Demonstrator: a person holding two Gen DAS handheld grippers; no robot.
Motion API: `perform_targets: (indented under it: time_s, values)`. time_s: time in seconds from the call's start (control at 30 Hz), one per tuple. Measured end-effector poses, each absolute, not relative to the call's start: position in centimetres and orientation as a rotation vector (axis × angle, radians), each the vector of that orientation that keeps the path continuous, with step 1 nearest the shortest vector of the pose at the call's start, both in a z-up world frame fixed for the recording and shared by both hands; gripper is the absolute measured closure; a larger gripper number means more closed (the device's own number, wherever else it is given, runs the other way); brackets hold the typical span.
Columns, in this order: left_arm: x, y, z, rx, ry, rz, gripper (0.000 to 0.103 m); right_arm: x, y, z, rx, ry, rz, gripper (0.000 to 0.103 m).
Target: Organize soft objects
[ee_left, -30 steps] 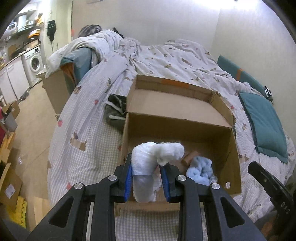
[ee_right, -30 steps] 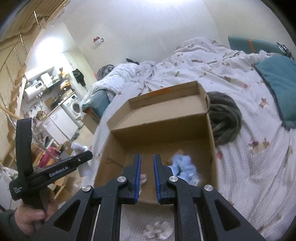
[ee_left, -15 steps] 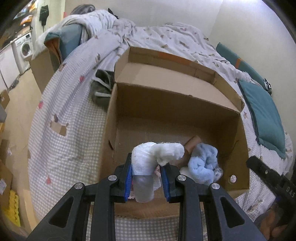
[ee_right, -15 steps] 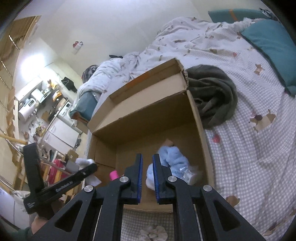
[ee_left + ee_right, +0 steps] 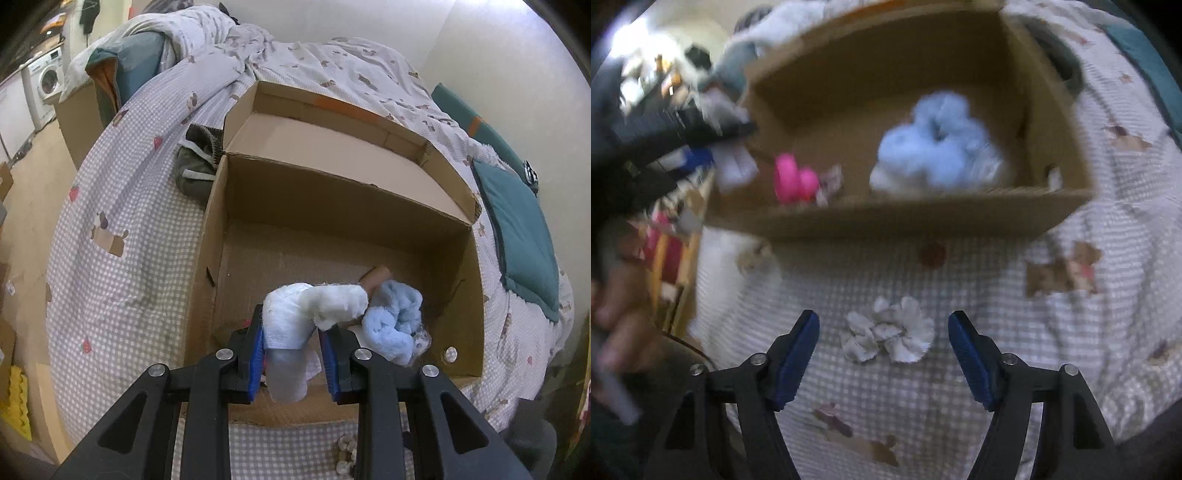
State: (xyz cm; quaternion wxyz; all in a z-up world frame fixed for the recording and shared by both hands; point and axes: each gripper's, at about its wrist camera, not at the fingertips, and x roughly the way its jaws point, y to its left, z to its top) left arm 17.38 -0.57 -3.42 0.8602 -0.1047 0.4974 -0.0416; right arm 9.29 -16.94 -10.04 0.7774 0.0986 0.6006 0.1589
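My left gripper [image 5: 293, 332] is shut on a white soft roll [image 5: 306, 314] and holds it over the near edge of an open cardboard box [image 5: 332, 195] on the bed. A fluffy light blue item [image 5: 395, 321] lies inside the box at the right; it also shows in the right wrist view [image 5: 942, 144], blurred, next to a pink item [image 5: 794, 179]. My right gripper [image 5: 884, 332] is open and empty, its fingers on either side of a small grey-white frilly scrunchie [image 5: 890, 334] on the checked bedspread, in front of the box [image 5: 897, 218].
A dark green garment [image 5: 195, 166] lies left of the box. Teal pillows [image 5: 524, 236] lie at the right of the bed. A brown cardboard tube [image 5: 376, 277] lies in the box. A washing machine [image 5: 44, 81] stands far left, past the bed edge.
My right gripper has opened and tipped down from the box to the scrunchie on the bedspread. My left gripper has moved closer over the box with the white roll.
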Motion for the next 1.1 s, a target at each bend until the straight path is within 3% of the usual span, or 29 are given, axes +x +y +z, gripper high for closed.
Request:
perform_targets:
  time_s: [0.07, 0.17, 0.3, 0.6, 0.93, 1.03, 1.1]
  values:
    - [17.2, -0.6, -3.4, -0.203, 1.048, -0.082, 0.078, 9.7, -15.7, -11.1, 0.159, 1.325, 0.352, 0.029]
    - [17.0, -0.4, -3.7, -0.208, 1.079, -0.083, 0.078, 9.8, -13.9, -12.0, 0.065, 1.342, 0.367, 0.069]
    - [16.8, -0.2, -3.9, -0.221, 1.1, -0.071, 0.078, 9.3, -12.6, -12.3, 0.026, 1.331, 0.41, 0.082]
    - [17.1, 0.1, -4.1, -0.226, 1.1, -0.045, 0.078, 9.3, -15.2, -5.5, 0.238, 1.139, 0.486, 0.084]
    - [17.7, -0.7, -5.3, -0.211, 1.122, -0.054, 0.078, 16.5, -19.8, 1.0, 0.397, 0.896, 0.372, 0.084]
    - [17.7, -0.8, -5.1, -0.206, 1.106, -0.053, 0.078, 17.9, -20.4, 1.0, 0.411, 0.864, 0.352, 0.081]
    - [17.7, -0.9, -4.9, -0.199, 1.099, -0.054, 0.074, 18.2, -20.7, 0.6, 0.404, 0.857, 0.313, 0.071]
